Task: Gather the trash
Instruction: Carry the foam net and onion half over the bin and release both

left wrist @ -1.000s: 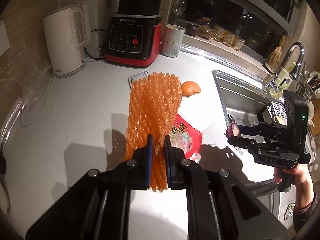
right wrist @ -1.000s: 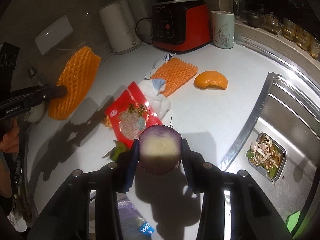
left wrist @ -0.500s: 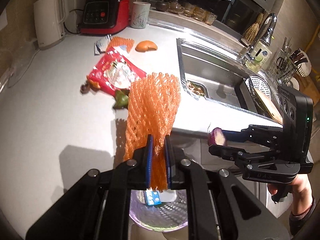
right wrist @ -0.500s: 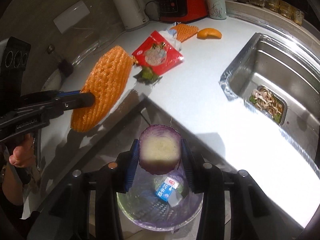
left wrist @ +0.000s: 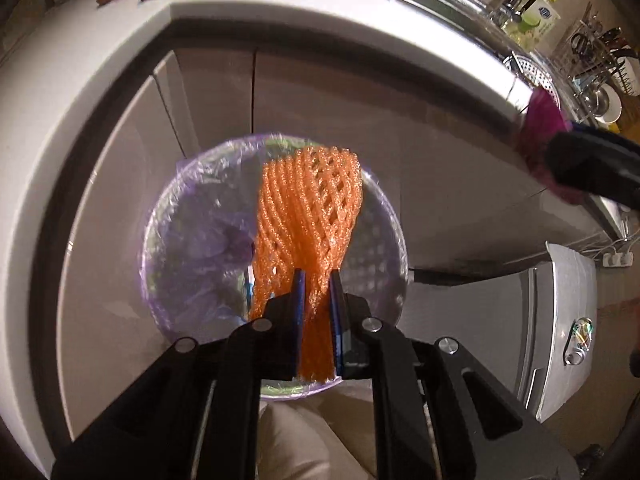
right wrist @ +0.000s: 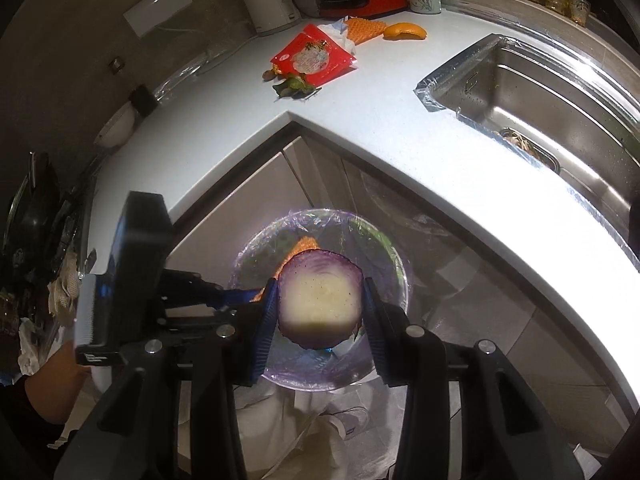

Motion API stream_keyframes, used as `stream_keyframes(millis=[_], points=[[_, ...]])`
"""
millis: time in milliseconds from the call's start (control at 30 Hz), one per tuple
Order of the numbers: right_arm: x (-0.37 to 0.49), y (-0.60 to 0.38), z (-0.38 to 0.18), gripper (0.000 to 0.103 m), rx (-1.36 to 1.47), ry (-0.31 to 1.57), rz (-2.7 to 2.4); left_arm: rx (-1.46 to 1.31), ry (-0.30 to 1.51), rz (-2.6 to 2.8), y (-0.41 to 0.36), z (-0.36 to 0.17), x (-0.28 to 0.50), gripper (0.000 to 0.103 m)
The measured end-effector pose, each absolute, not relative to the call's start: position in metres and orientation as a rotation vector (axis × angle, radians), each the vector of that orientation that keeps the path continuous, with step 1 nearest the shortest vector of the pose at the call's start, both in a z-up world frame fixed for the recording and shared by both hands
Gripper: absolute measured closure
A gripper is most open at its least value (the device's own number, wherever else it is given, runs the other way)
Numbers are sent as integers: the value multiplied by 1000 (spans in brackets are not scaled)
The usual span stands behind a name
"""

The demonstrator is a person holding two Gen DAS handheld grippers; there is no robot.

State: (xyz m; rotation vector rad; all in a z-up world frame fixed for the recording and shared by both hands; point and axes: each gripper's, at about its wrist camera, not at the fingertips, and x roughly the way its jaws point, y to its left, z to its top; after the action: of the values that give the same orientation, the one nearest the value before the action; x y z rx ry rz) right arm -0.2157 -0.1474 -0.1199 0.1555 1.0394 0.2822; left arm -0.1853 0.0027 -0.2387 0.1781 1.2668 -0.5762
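The left gripper (left wrist: 317, 300) pinches a springy orange foam net (left wrist: 310, 208) over the round, plastic-lined bin (left wrist: 192, 236); the right gripper (right wrist: 320, 300) clamps a cut purple onion (right wrist: 320, 300), apparently above it too.

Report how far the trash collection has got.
Done: nothing clearly, since the lined bin is mostly hidden behind the loads. In hand: the left gripper clamps the orange foam net over it, and the right gripper holds the purple onion piece above it. Left: the red packet, leaf scraps, orange peel and a second net on the counter.
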Motion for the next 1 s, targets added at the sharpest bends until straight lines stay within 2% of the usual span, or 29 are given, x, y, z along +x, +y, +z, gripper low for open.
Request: stream_keyframes(millis=[100,167,200,233,300,333,667,933,967,1000], points=[[-218,-147,-126,61,153,1049,283,182,1309,-564,4,-261,-186,92],[-217,-145,-129,61,151,1057,285,182,1332,-555,4,-270,-184,88],[-217,-144,-131,61,149,1059,287,182,1340,-548,5,-272,-182,75],[-217,-143,-131,61,147,1060,289,182,1337,-535,6,-272,-181,49],[-216,-141,-133,61,145,1065,294,178,1292,-509,9,-265,-181,29],[-216,-141,-134,61,143,1066,296,175,1273,-507,10,-261,-182,26],[-203,-134,-145,61,139,1089,313,177,1232,-506,19,-235,-186,21],[-184,-113,-188,60,151,1181,379,203,1147,-477,39,-193,-206,13],[-182,-109,-194,49,149,1197,388,200,1144,-471,42,-191,-206,13],[-180,-105,-200,27,146,1214,384,200,1140,-462,45,-186,-207,13]])
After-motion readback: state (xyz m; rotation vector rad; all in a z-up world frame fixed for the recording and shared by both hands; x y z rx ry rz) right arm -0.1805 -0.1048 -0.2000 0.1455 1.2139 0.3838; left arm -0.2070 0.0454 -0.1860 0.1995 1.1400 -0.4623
